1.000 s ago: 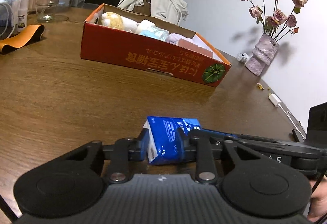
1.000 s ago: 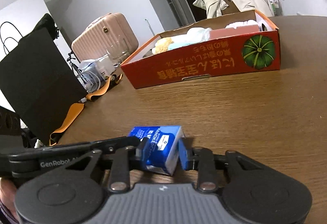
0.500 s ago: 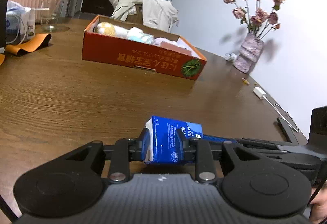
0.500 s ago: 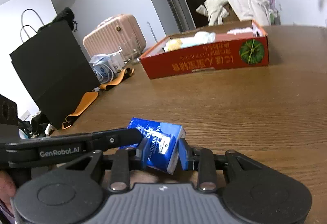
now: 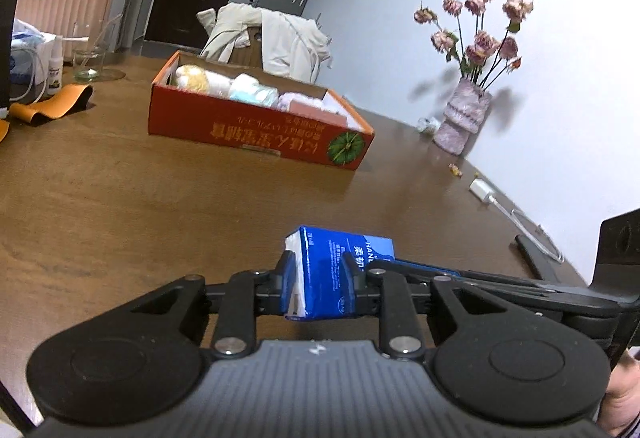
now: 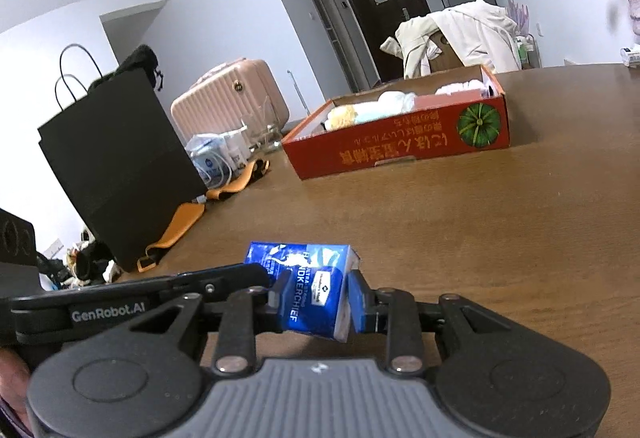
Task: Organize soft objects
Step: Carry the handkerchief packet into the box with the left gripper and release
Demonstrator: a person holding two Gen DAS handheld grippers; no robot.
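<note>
Gripping one blue tissue pack (image 5: 336,274) between them, both grippers hold it above the brown wooden counter (image 5: 120,206) — each takes one end. The left gripper (image 5: 318,278) has its jaws pressed narrow on the pack's near end, where the white tissue edge shows on the left side; those jaws have just been closing a little further on it. The right gripper (image 6: 316,296) has its jaws narrow on the other end of the same pack, which sits tilted between them, the printed face turned up and to the left. In the left wrist view the right gripper's black body reaches in from the right, just behind the pack; in the right wrist view the left gripper's body comes in from the left in the same way.

Farther back on the counter stands an open red cardboard box (image 5: 256,134) with a green pumpkin picture at its near corner. Inside it lie several soft things in a row — a yellowish one, pale blue and white ones, and pink ones toward the right end. The pack is well apart from the box. A vase of dried roses (image 5: 464,118) stands by the wall, to the right of the box. A black paper bag (image 6: 116,166) stands at the counter's left edge, with an orange strap (image 6: 176,230) lying beside it.
</note>
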